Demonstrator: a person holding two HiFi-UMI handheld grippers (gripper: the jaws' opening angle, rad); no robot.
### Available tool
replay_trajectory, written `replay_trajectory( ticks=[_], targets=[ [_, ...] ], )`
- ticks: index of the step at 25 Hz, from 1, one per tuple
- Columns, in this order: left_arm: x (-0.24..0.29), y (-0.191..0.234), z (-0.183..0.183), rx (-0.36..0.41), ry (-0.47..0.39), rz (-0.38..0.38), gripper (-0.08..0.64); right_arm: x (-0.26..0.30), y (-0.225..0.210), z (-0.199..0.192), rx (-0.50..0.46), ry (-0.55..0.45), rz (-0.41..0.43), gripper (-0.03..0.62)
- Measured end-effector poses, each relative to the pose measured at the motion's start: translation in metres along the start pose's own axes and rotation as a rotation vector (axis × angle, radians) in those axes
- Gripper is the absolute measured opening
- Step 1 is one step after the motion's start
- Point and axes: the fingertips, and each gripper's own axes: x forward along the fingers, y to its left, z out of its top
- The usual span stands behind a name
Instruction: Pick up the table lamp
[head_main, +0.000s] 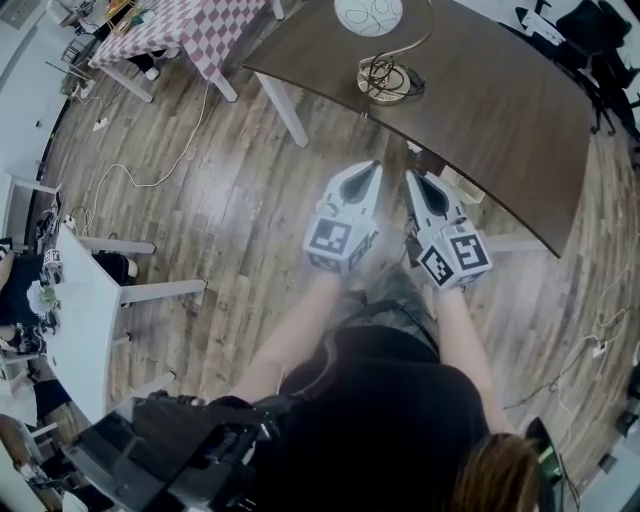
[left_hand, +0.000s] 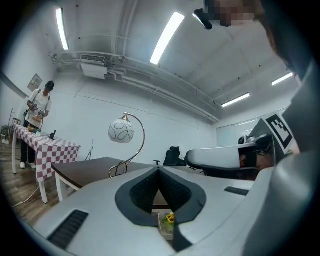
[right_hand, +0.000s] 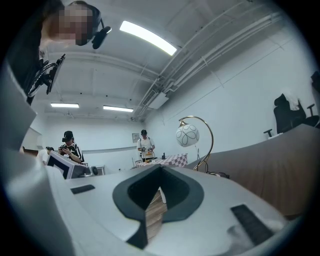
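Note:
The table lamp stands on the dark wooden table (head_main: 500, 110). It has a white globe shade (head_main: 368, 14), a curved brass arm and a coiled brass base (head_main: 385, 79). In the left gripper view the shade (left_hand: 121, 131) hangs left of centre above the table (left_hand: 95, 170). The right gripper view shows the shade (right_hand: 187, 135) right of centre. My left gripper (head_main: 374, 170) and right gripper (head_main: 410, 177) are side by side in front of the table edge, short of the lamp. Both are shut and hold nothing.
A checkered-cloth table (head_main: 180, 30) stands at the back left, with a person (left_hand: 37, 107) beside it. A white desk (head_main: 85, 310) lies at the left. Cables (head_main: 150, 180) run over the wooden floor. Office chairs (head_main: 590, 40) stand behind the dark table.

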Motion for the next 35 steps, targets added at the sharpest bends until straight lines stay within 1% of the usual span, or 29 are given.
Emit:
replay_trajectory(
  ticks=[6,11,16,20,26,29,33,35],
  targets=[
    [0.006,0.005,0.004,-0.024,-0.010,0.005,0.000,0.008,-0.003,0.001,0.016,-0.014,0.014,0.005],
    [0.020,0.019,0.005,-0.021,-0.011,0.025,0.000,0.025,-0.010,0.006,0.006,-0.012,0.034,0.005],
    [0.035,0.028,0.001,-0.016,0.001,0.031,0.000,0.040,-0.021,0.003,0.025,-0.007,0.048,0.005],
    [0.051,0.036,-0.002,-0.013,0.008,0.031,0.000,0.053,-0.032,-0.002,0.052,-0.001,0.056,0.005],
    [0.078,0.053,-0.007,-0.006,0.016,0.053,0.000,0.077,-0.053,-0.004,0.048,0.017,0.074,0.005],
    [0.092,0.060,-0.011,-0.016,0.024,0.057,0.000,0.089,-0.067,-0.003,0.046,0.021,0.079,0.005],
    [0.110,0.069,-0.016,-0.016,0.021,0.063,0.000,0.105,-0.080,-0.002,0.071,0.022,0.099,0.005],
    [0.118,0.072,-0.019,-0.015,0.020,0.066,0.000,0.113,-0.085,-0.002,0.069,0.028,0.114,0.005]
  ],
)
